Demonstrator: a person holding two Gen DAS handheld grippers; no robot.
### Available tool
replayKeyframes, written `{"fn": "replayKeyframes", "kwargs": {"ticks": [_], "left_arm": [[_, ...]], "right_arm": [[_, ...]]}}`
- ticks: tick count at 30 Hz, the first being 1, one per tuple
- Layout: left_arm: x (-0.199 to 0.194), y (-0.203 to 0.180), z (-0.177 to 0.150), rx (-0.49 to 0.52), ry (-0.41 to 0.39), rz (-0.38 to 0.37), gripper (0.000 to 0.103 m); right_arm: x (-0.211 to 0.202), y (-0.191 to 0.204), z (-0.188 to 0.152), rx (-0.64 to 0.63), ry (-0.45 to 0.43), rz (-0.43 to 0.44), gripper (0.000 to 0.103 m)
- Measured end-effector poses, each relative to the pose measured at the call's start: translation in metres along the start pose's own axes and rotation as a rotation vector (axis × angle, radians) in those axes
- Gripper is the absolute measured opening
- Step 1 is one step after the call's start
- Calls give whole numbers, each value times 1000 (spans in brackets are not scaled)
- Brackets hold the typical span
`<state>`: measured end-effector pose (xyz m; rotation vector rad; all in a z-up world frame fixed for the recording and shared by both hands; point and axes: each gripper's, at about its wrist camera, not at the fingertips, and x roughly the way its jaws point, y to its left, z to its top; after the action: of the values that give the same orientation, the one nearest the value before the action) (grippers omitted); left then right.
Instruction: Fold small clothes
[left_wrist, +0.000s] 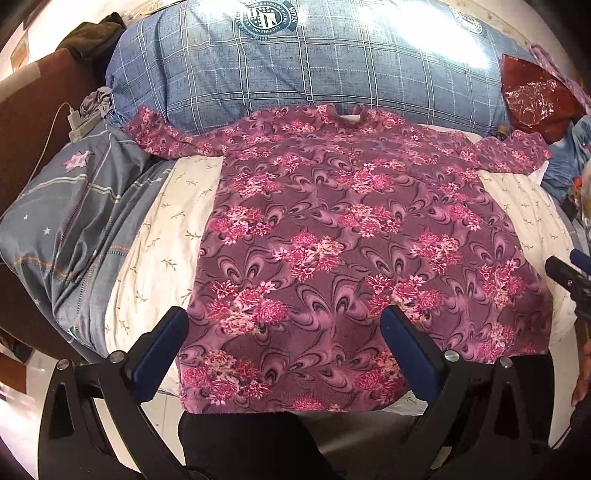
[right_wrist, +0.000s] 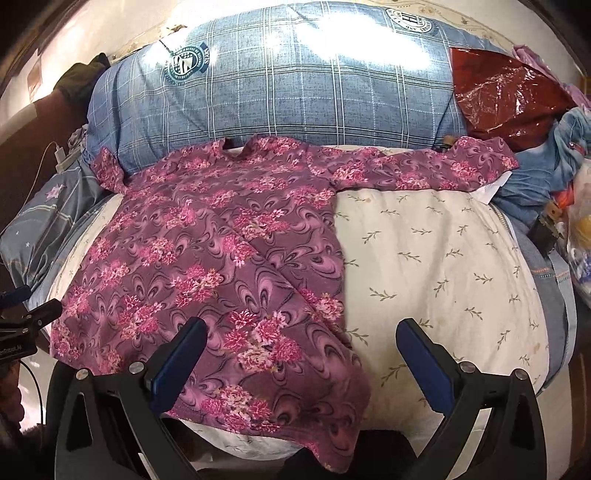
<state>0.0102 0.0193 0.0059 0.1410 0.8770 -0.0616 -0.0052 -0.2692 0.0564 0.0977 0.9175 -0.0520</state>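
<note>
A purple shirt with pink flowers (left_wrist: 332, 236) lies spread flat on a cream sheet, collar at the far side, sleeves out to both sides. It also shows in the right wrist view (right_wrist: 221, 258). My left gripper (left_wrist: 284, 321) is open and empty, hovering over the shirt's near hem towards its left corner. My right gripper (right_wrist: 303, 332) is open and empty, above the shirt's near right corner and the bare sheet beside it. The right gripper's tip (left_wrist: 565, 273) shows at the right edge of the left wrist view.
A blue plaid pillow (left_wrist: 314, 66) lies behind the shirt's collar. A grey-blue starred cover (left_wrist: 74, 221) is bunched at the left. A red plastic bag (right_wrist: 506, 96) and blue clothes (right_wrist: 546, 173) lie at the right. The cream sheet (right_wrist: 443, 258) stretches right of the shirt.
</note>
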Motion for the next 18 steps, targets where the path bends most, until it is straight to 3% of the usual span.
{"fn": "replayKeyframes", "kwargs": {"ticks": [5, 14, 18], "left_arm": [[4, 1, 4, 2, -2, 1, 103], [18, 12, 14, -31, -13, -14, 103], [20, 17, 15, -41, -29, -35, 103]], "right_arm": [[3, -5, 2, 9, 2, -10, 102], [15, 2, 7, -22, 43, 47, 98], [16, 9, 14, -64, 37, 16, 97]]}}
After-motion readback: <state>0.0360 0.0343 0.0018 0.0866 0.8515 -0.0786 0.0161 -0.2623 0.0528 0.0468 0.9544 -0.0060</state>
